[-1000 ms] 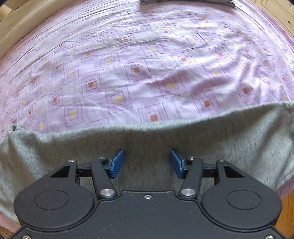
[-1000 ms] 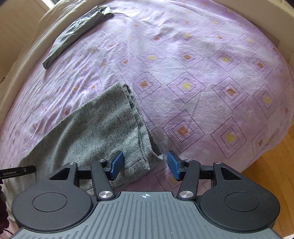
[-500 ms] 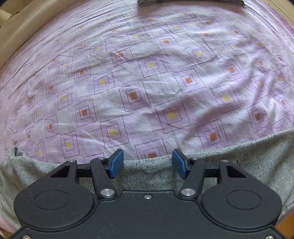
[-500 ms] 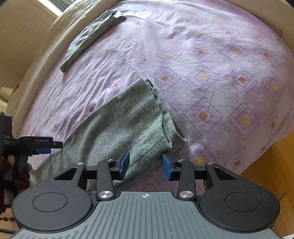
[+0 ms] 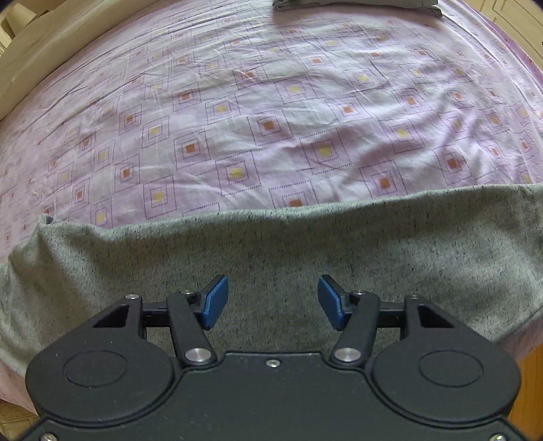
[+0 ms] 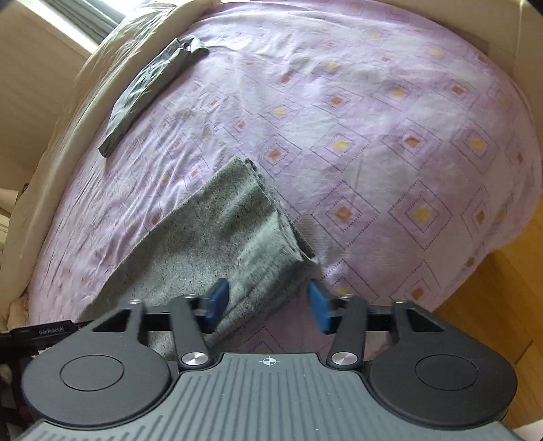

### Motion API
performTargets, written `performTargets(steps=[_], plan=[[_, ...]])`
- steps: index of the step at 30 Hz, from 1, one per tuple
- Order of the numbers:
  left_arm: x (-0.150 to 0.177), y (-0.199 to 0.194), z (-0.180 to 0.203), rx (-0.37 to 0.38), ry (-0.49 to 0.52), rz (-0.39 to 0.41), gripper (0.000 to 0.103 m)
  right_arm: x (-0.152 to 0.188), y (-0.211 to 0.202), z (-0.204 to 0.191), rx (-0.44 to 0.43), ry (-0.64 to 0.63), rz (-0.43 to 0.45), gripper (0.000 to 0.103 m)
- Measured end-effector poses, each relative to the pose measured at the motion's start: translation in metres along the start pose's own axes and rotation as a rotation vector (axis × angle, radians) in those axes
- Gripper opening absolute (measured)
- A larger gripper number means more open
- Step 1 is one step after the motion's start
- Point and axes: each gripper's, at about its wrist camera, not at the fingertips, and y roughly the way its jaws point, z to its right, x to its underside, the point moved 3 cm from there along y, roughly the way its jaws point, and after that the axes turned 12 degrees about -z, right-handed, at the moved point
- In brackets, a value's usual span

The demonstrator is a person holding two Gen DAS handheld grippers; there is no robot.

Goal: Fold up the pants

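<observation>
Grey speckled pants [image 5: 271, 244] lie flat across the near side of a purple patterned bedsheet [image 5: 271, 118]. My left gripper [image 5: 271, 302] hovers over the cloth with its blue pads [image 5: 213, 302] wide apart; it is open and nothing is pinched. In the right wrist view the pants [image 6: 217, 230] end in a folded edge running toward the camera. My right gripper [image 6: 268, 305] is above that near corner. Its jaws are opening; cloth lies under the gap by the left pad [image 6: 217, 302], but no pad presses on it.
A dark folded garment [image 6: 152, 88] lies at the far edge of the bed, also at the top of the left wrist view [image 5: 356, 4]. A beige padded bed frame [image 6: 40, 163] rims the mattress. Wooden floor [image 6: 492, 288] shows past the bed's right edge.
The right jaws narrowed half a second ago and have spread wide again. The left gripper shifted out to the pants' far edge and is back over the cloth.
</observation>
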Motion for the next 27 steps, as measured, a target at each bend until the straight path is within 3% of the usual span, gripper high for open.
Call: performTargets(steps=[5,12,19,21,23,25,27], plan=[[0.020,0.003,-0.003,0.005,-0.016,-0.030,0.063,0.000,0.013,0.013,-0.034,0.050,-0.030,0.059],[0.034,0.005,-0.005,0.004,-0.040,-0.052,0.063,-0.032,0.039,-0.003,-0.091,0.046,-0.003,0.061],[0.035,0.006,-0.003,0.015,-0.044,-0.055,0.063,-0.030,0.045,-0.017,0.007,-0.026,-0.020,0.060],[0.034,0.009,-0.001,0.017,-0.042,-0.055,0.063,-0.031,0.048,-0.021,0.019,-0.023,-0.028,0.073],[0.031,0.011,0.002,0.021,-0.036,-0.053,0.063,-0.036,0.052,-0.023,-0.023,-0.016,-0.074,0.085],[0.025,0.013,0.006,0.020,-0.024,-0.042,0.063,-0.044,0.054,-0.025,-0.024,-0.016,-0.127,0.079],[0.015,0.015,0.009,0.017,-0.019,-0.029,0.063,-0.048,0.052,-0.025,0.013,-0.019,-0.137,0.050]])
